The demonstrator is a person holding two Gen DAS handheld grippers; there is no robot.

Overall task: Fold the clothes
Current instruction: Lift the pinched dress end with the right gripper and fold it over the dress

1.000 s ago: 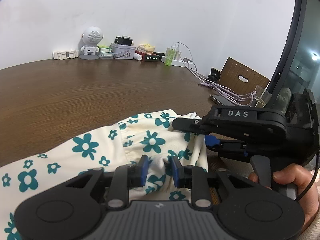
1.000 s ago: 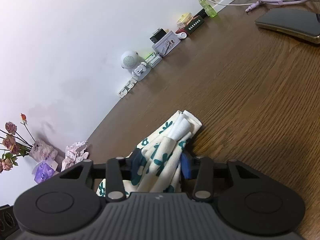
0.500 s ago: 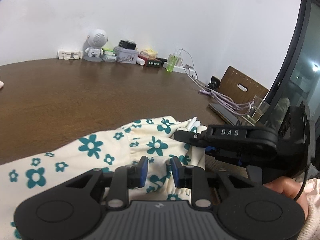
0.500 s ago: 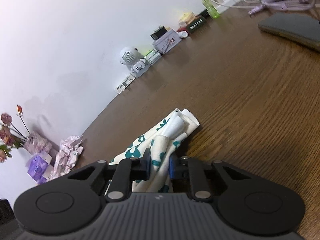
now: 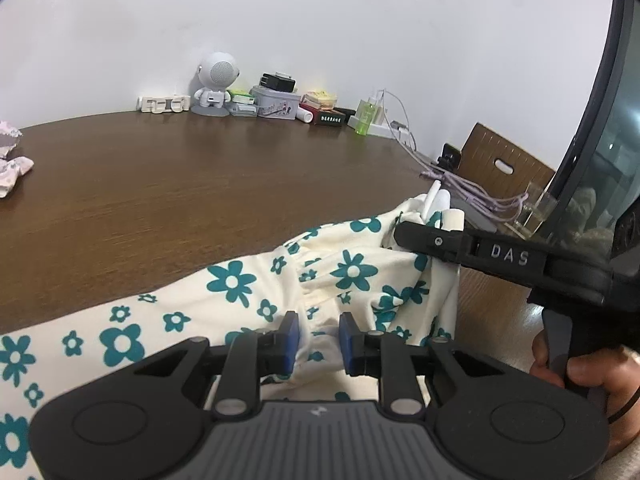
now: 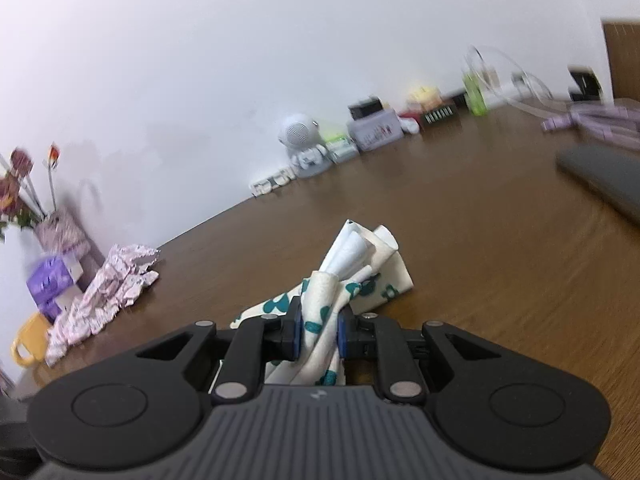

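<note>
A cream garment [image 5: 240, 284] printed with teal flowers lies across the near part of the brown wooden table [image 5: 200, 200]. My left gripper [image 5: 319, 336] is shut on its gathered waistband, with cloth bunched between the blue pads. My right gripper [image 6: 318, 332] is shut on the garment's corner [image 6: 360, 276], where white drawstrings stick out past the pads. In the left wrist view, the right gripper's black finger [image 5: 432, 242] holds that corner raised at the right, and a hand [image 5: 580, 372] grips its handle.
Along the wall stand a white robot figure [image 5: 216, 80], a tin box [image 5: 276, 106], a green bottle [image 5: 365, 118] and purple cables [image 5: 472, 192]. A crumpled pink-white cloth [image 6: 108, 292], a yellow mug [image 6: 28, 340] and flowers [image 6: 16, 184] sit at left. A dark flat device [image 6: 600, 176] lies at right.
The right gripper's pads closed on the garment corner. The right gripper then moved away to the right and lifted the corner, so the waistband is stretched between the two grippers.
</note>
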